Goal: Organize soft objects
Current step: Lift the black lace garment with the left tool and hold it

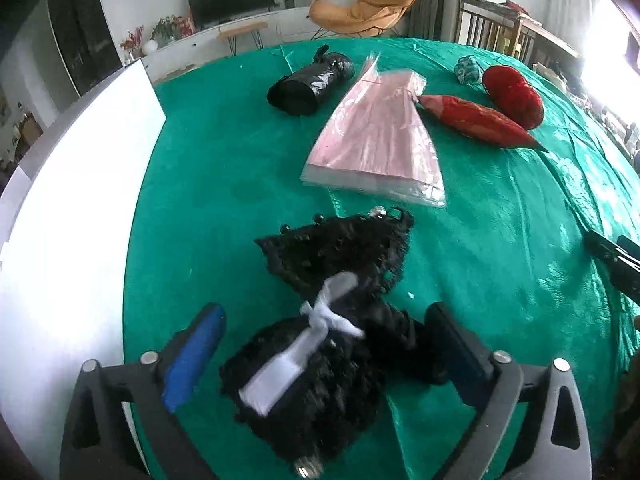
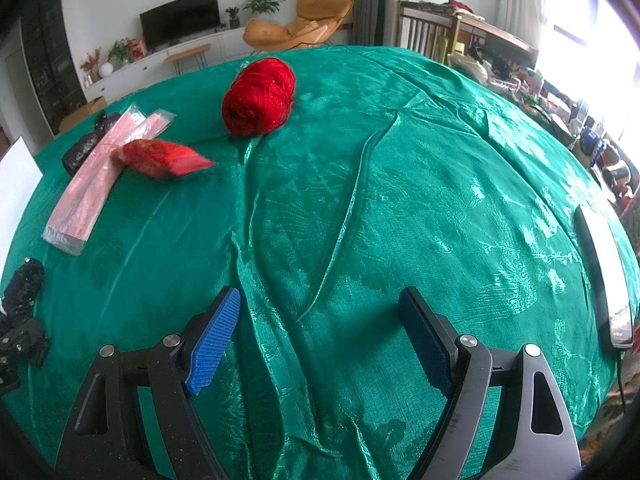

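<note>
A black lace garment point(image 1: 332, 300) tied with a white ribbon point(image 1: 308, 344) lies on the green tablecloth point(image 1: 224, 168), between the spread fingers of my left gripper point(image 1: 324, 324), which is open around it. Farther off lie a pink packet in clear plastic point(image 1: 376, 140), a black bag roll point(image 1: 308, 82), a red packet point(image 1: 476, 120), a red yarn ball point(image 1: 514, 94) and a small teal bundle point(image 1: 468, 70). My right gripper point(image 2: 320, 312) is open and empty over bare cloth point(image 2: 400, 184). The red yarn ball point(image 2: 258, 96), red packet point(image 2: 164, 157) and pink packet point(image 2: 100, 176) lie ahead to its left.
A white board point(image 1: 80, 216) stands along the table's left edge. A phone-like device point(image 2: 604, 276) lies at the table's right edge. The left gripper and black garment point(image 2: 20, 300) show at the right wrist view's left edge. Chairs and furniture stand beyond the table.
</note>
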Available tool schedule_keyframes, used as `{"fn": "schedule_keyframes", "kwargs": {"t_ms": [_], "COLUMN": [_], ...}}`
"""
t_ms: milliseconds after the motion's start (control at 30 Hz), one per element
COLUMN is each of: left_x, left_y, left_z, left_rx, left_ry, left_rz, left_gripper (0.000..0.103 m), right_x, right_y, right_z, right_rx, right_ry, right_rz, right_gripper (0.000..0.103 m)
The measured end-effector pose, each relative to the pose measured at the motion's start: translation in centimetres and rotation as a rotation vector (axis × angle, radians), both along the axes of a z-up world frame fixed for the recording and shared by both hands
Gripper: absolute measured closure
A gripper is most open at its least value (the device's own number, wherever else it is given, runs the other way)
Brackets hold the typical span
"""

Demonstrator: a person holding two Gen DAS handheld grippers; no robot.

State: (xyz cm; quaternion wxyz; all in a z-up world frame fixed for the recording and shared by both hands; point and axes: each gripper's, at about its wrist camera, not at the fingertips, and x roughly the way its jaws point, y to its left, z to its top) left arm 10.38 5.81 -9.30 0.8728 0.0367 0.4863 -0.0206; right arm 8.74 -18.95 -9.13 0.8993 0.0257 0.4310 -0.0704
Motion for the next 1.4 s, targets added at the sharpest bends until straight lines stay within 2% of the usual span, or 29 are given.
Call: {"fn": "schedule_keyframes", "kwargs": {"t_ms": [100, 300, 1400], "left_x": [0.7, 0.5, 0.6], "left_y": [0.9, 1.1, 1.0], "left_z": [-0.8, -1.3, -1.3], "left_rx": [-0.063, -0.058, -0.057], "left_ry": [0.0, -0.068, -0.069], "left_rz": [0.021, 0.051, 0.051], "left_gripper": [0.0, 0.0, 0.0], "right_x": [0.0, 0.0, 0.0], "right_y": [0.0, 0.0, 0.0], "right_z": [0.0, 0.0, 0.0], "right_rx": [0.0, 0.0, 0.002], "right_ry": [0.0, 0.0, 0.002], "right_rz": [0.0, 0.0, 0.009], "right_gripper": [0.02, 0.02, 0.019]}}
